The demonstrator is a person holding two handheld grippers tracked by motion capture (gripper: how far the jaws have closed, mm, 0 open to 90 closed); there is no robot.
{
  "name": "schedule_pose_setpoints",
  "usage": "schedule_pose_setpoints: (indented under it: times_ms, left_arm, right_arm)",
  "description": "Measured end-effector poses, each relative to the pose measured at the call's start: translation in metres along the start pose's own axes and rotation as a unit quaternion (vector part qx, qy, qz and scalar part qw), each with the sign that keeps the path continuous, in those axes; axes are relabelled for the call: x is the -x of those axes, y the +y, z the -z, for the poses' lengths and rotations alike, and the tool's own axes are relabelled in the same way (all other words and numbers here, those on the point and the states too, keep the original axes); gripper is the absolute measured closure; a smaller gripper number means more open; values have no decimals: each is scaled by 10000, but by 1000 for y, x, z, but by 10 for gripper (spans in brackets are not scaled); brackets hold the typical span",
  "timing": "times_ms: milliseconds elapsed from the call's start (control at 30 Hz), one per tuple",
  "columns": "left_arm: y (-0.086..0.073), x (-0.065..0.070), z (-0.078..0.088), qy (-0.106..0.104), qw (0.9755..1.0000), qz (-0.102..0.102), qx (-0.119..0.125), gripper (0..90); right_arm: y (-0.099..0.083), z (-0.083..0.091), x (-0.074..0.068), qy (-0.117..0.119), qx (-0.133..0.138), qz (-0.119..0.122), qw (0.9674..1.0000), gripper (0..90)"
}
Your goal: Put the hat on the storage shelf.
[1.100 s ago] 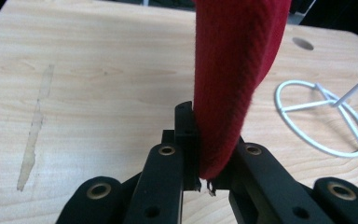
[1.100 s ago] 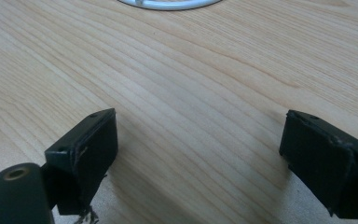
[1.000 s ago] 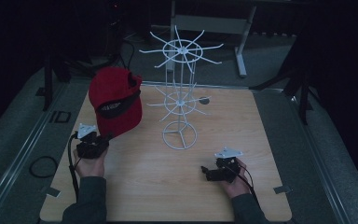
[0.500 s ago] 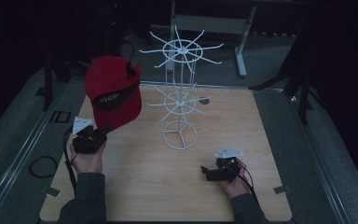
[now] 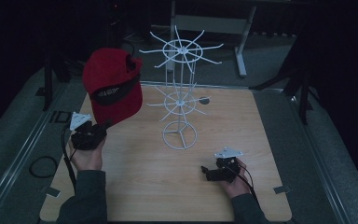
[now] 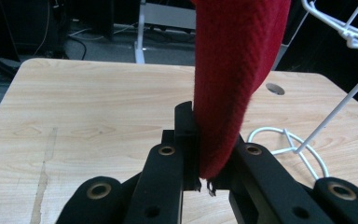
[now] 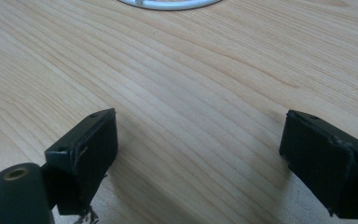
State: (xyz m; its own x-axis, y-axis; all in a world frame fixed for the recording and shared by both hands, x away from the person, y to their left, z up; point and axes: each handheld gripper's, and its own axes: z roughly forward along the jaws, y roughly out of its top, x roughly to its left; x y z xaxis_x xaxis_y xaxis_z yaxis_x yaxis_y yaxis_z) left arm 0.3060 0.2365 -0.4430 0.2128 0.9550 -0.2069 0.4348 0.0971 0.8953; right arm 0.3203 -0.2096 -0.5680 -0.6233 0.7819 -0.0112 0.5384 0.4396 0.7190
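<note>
The left hand-held gripper point(image 5: 103, 127) is clamped on the brim edge of a red cap point(image 5: 113, 86), holding it above the table point(image 5: 261, 140) left of the white wire rack point(image 5: 181, 100). The cap looks light and soft, its brim the stiffer part to grip. The right hand-held gripper point(image 5: 204, 171) rests on the table, jaws apart.

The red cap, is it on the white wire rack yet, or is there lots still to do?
Not yet. Done: the left gripper is clamped on the red fabric cap and holds it off the wooden table. In hand: the cap hangs beside the white wire rack, apparently apart from it. Left: probably hooking it on an arm. The right gripper rests open, empty.
</note>
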Motion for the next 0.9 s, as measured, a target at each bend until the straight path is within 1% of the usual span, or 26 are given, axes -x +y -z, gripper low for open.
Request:
schedule_pose_setpoints:
  times_ms: [300,500,533,900]
  left_arm:
    - [11,3,7,-2,9999,-35,103,858]
    - [16,4,10,-5,9999,-50,138,858]
    - [20,5,12,-24,9998,-49,186,858]
    - [31,10,18,-47,9995,-95,306,858]
  right_arm:
    - [0,0,0,-2,2,0,10000,112]
    - [0,0,0,-1,1,1,10000,112]
    - [0,0,0,0,2,0,10000,112]
    - [0,0,0,5,-16,-6,10000,112]
